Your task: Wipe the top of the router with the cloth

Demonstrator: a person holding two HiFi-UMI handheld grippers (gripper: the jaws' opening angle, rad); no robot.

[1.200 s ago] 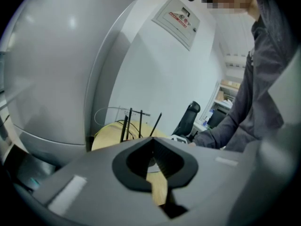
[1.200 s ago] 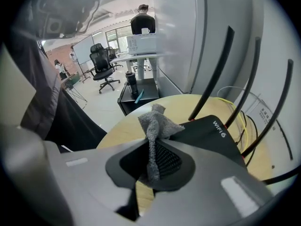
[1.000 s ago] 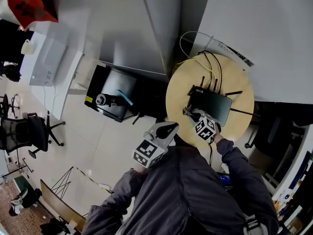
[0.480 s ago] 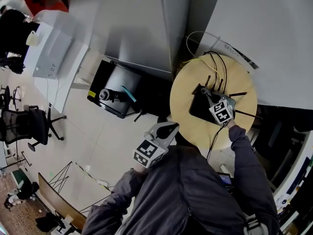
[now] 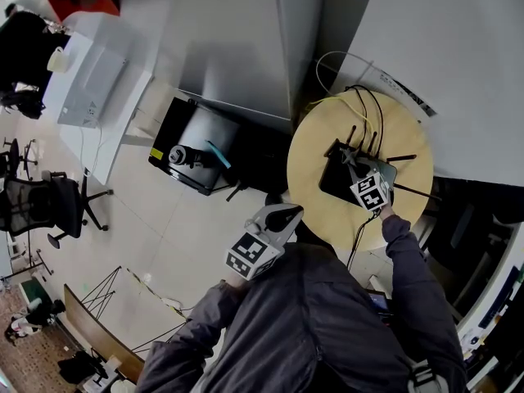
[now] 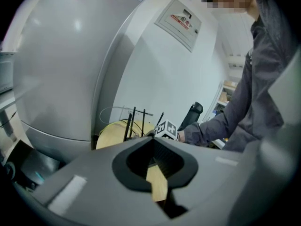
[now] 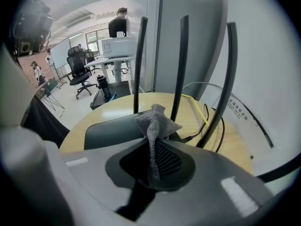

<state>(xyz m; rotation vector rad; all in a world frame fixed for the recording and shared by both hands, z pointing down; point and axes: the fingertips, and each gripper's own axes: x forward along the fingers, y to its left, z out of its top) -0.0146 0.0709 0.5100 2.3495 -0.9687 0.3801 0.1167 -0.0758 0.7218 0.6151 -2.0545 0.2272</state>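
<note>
A black router [image 5: 337,178] with three upright antennas lies on the round wooden table [image 5: 315,195]. My right gripper [image 5: 354,162] hovers over the router's far side by the antennas, shut on a grey cloth [image 7: 155,124] that sticks up out of its jaws. In the right gripper view the router top [image 7: 110,130] lies just past the right gripper [image 7: 157,161], with an antenna [image 7: 181,65] close behind the cloth. My left gripper [image 5: 280,217] hangs off the table near the person's chest, shut on nothing. From the left gripper [image 6: 155,175] view, the table [image 6: 110,138] sits beyond.
Yellow and black cables [image 5: 364,109] run off the back of the table toward a white curved wall [image 5: 229,47]. On the floor to the left lies a black case [image 5: 192,158] holding a bottle. An office chair [image 5: 45,211] and a desk [image 5: 86,76] stand further left.
My right gripper with the cloth has slid from the router's near left corner across its top toward the antennas. In the last half second it barely moved. The left gripper stayed put.
</note>
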